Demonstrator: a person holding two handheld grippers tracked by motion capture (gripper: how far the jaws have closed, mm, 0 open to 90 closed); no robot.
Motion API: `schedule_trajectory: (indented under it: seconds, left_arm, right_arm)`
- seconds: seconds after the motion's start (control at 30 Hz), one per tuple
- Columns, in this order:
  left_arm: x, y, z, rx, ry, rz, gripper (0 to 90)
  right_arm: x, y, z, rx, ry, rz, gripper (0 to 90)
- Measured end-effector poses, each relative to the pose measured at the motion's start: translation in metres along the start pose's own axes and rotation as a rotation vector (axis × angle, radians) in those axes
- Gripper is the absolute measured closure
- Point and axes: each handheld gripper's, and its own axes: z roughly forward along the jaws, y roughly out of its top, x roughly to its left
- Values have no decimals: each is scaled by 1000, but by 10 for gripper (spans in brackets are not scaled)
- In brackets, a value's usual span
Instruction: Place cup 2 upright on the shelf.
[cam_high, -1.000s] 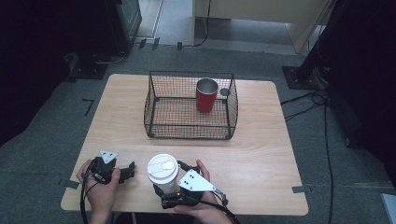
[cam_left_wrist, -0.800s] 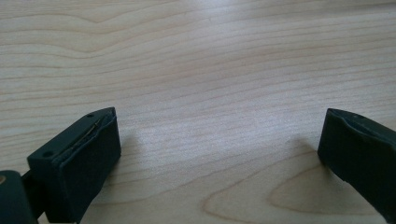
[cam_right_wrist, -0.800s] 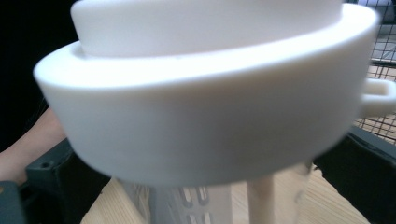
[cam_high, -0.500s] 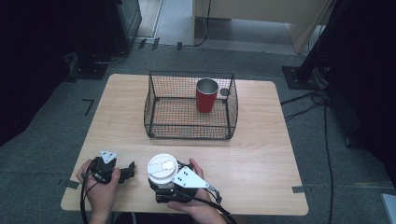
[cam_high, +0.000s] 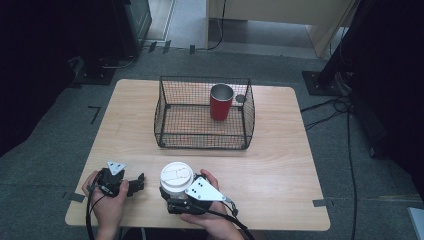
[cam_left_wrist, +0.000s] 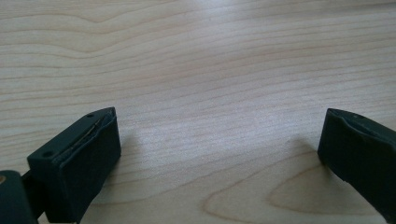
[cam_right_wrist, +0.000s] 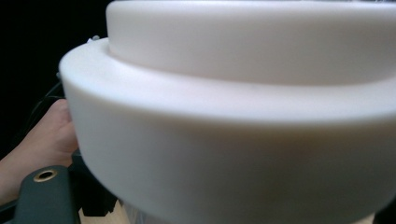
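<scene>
The white-lidded cup (cam_high: 176, 179) stands upright on the near edge of the wooden table (cam_high: 280, 165), a little left of the table's middle and well in front of the wire basket (cam_high: 205, 142). Farthest left, in the high view, the left gripper (cam_high: 140, 181) lies low over the table near its front left corner, held in the person's left hand (cam_high: 107, 202), its grey three-cornered plate facing up and its jaws pointing right toward the cup; it stops just short of the cup and does not touch it. In the left gripper view its two black jaws stand wide apart over bare wood grain with nothing between them, so this tong is released. Next to the right comes the cup itself, its round lid showing a raised centre from above. The right gripper (cam_high: 172, 192) is pressed in at the cup's near right side, held in the person's right hand (cam_high: 210, 210), with its own grey plate tilted up just beside the lid. Its jaws have just been closing, and they are now clenched on the cup; in the right gripper view the white lid (cam_right_wrist: 233, 107) looms very close with its stepped rim across the frame, and one black jaw sits at the lower left beside it. Farther back and to the right, a red tumbler (cam_high: 221, 101) stands upright inside the basket, toward its rear right corner.
</scene>
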Motion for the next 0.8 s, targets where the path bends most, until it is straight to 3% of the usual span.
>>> schedule_trajectory:
  seconds: [0.8]
  left_arm:
    - [0,0,0,-1,0,-3,0]
  right_arm:
    - [-17,41,-6,-107,-39,-15,161]
